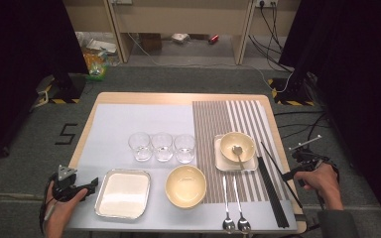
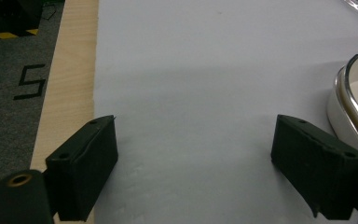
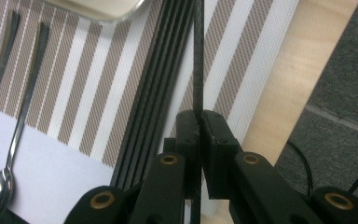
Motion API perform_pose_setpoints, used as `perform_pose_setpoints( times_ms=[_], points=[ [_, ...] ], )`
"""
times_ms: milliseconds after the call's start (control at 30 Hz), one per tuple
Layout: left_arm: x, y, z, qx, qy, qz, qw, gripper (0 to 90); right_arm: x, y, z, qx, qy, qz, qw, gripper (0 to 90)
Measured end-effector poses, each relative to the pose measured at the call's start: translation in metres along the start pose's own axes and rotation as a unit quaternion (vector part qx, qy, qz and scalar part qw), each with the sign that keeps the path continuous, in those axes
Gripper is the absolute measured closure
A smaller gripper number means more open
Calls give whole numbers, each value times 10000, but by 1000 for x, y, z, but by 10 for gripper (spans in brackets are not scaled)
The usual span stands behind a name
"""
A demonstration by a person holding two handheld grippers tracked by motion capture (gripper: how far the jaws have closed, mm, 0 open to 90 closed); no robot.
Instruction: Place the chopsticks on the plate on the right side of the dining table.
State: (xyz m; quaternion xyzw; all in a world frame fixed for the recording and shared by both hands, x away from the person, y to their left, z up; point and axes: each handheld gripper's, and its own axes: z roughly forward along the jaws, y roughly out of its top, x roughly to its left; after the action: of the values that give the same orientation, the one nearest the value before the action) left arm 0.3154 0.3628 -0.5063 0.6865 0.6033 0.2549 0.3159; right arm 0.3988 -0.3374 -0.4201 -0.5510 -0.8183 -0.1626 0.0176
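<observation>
My right gripper [image 3: 199, 122] is shut on a single thin black chopstick [image 3: 198, 56], which runs straight ahead between the pressed jaws. A bundle of black chopsticks [image 3: 151, 102] lies just left of it on the striped placemat [image 3: 98, 93]. From above, the right gripper [image 1: 290, 173] is at the table's right edge, and the held chopstick [image 1: 273, 157] slants over the bundle [image 1: 273, 198]. At the front left corner, my left gripper [image 1: 93, 185] stands open beside the metal tray [image 1: 123, 194]. Between its wide jaws [image 2: 196, 154] there is only the pale blue mat [image 2: 205, 70].
Three clear glasses [image 1: 162, 147] stand in a row mid-table. A cream bowl [image 1: 185, 186] sits at the front. A second bowl with a spoon in it [image 1: 237, 147] rests on a square dish. Two spoons [image 1: 234, 218] lie on the placemat. The tray rim [image 2: 349, 107] is close to the left gripper.
</observation>
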Motion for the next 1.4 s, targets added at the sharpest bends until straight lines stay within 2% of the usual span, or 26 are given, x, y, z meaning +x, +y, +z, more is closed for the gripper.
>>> perform_pose_setpoints(
  times_ms=[133,167,267,300,333,433,467,600,733,767,1033,1400],
  points=[
    [0,0,0,2,3,5,10000,137,1,14,2,34,-97,-98,9999,861],
    [0,0,0,-8,7,1,10000,137,4,18,2,70,-108,-24,9999,861],
    [0,0,0,7,-1,4,10000,137,9,29,4,58,-82,-39,9999,861],
    [0,0,0,6,-2,2,10000,137,10,33,5,32,-94,-130,9999,861],
    [0,0,0,9,-13,-1,10000,137,12,37,6,71,-100,-85,9999,861],
    [0,0,0,5,-9,-1,10000,137,15,47,12,125,-151,-185,9996,861],
    [0,0,0,8,-2,3,10000,137,18,51,14,134,-105,-107,9998,861],
    [0,0,0,7,-10,2,10000,137,22,63,22,174,-131,-87,9997,861],
    [0,0,0,12,-3,4,10000,137,25,74,29,192,-162,-213,9995,861],
    [0,0,0,4,-11,0,10000,137,28,76,30,198,-159,-137,9996,861],
    [0,0,0,7,-4,1,10000,137,33,88,36,230,-198,-223,9993,860],
    [0,0,0,1,3,4,10000,136,37,94,44,233,-268,-300,9989,855]
  ],
)
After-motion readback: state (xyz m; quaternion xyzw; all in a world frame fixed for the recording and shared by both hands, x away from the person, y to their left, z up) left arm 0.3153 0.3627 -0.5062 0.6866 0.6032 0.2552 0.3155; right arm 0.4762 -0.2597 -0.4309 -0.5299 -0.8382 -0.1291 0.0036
